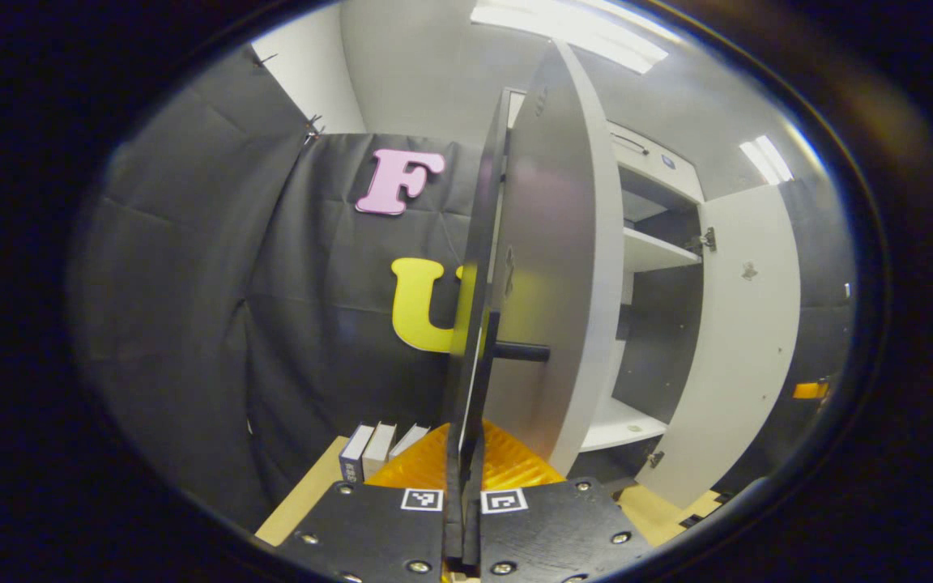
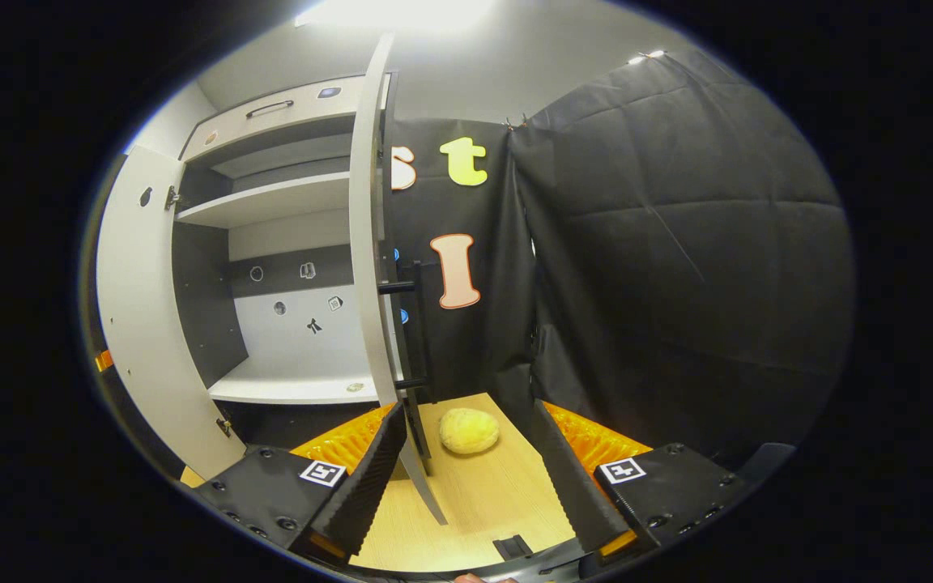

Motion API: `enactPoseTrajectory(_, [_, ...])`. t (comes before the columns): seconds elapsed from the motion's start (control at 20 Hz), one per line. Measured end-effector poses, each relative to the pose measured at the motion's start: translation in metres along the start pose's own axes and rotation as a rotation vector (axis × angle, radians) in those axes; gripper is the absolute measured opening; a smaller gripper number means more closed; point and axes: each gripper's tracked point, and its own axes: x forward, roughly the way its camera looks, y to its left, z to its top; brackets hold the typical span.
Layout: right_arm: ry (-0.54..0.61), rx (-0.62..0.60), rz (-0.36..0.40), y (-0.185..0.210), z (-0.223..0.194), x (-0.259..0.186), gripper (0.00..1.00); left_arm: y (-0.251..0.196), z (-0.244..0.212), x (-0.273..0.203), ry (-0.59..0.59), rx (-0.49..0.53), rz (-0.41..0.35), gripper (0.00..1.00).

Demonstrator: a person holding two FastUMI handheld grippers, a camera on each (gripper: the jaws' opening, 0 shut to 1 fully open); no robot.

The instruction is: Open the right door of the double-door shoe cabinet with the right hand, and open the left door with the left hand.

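Observation:
The white shoe cabinet point(image 1: 653, 251) stands with both doors swung out. In the left gripper view the left door point(image 1: 555, 275) is seen edge on, and my left gripper point(image 1: 466, 453) is shut on its long black bar handle point(image 1: 476, 324). The right door point(image 1: 746, 340) hangs open farther off. In the right gripper view the right door point(image 2: 369, 243) is also edge on, with its black bar handle point(image 2: 418, 348) on the outer side. My right gripper point(image 2: 468, 409) is open. The door's lower edge and handle lie just inside its left finger point(image 2: 369, 478), not gripped.
A round yellow object point(image 2: 469, 430) lies on the wooden surface point(image 2: 483, 502) beyond the right gripper. Three books point(image 1: 377, 449) stand on the wood by the left door's outer side. Black cloth walls close in on both sides. White shelves point(image 2: 272, 202) show inside the cabinet.

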Motion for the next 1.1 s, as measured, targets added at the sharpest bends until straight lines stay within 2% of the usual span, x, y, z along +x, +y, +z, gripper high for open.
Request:
enactPoseTrajectory(0.15, [-0.027, 0.012, 0.011, 0.002, 0.0, 0.004, 0.98, -0.004, 0.002, -0.014, 0.008, -0.054, 0.035, 0.02])
enactPoseTrajectory(0.3, [-0.057, 0.024, 0.024, 0.004, 0.0, 0.007, 1.0, 0.001, 0.003, -0.025, 0.019, -0.037, 0.094, 0.02])
enactPoseTrajectory(0.4, [-0.078, 0.036, 0.05, 0.01, 0.002, 0.007, 0.98, -0.004, 0.012, -0.038, -0.005, -0.051, 0.116, 0.01])
enactPoseTrajectory(0.5, [-0.103, 0.008, 0.077, 0.013, 0.006, 0.008, 0.98, -0.016, 0.016, -0.041, -0.02, -0.056, 0.107, 0.01])
enactPoseTrajectory(0.75, [-0.124, -0.063, 0.213, 0.046, 0.019, 0.003, 0.98, -0.034, 0.028, -0.051, -0.083, 0.041, 0.116, 0.01])
enactPoseTrajectory(0.95, [-0.157, -0.098, 0.332, 0.075, 0.028, -0.013, 0.98, -0.048, 0.035, -0.069, -0.142, 0.082, 0.173, 0.03])
enactPoseTrajectory(1.0, [-0.158, -0.105, 0.359, 0.079, 0.027, -0.016, 0.93, -0.054, 0.034, -0.07, -0.141, 0.083, 0.175, 0.06])
enactPoseTrajectory(1.05, [-0.152, -0.111, 0.384, 0.081, 0.025, -0.019, 0.98, -0.06, 0.034, -0.074, -0.143, 0.088, 0.185, 0.07])
enactPoseTrajectory(1.1, [-0.14, -0.118, 0.409, 0.085, 0.018, -0.023, 0.93, -0.066, 0.033, -0.08, -0.146, 0.103, 0.205, 0.37])
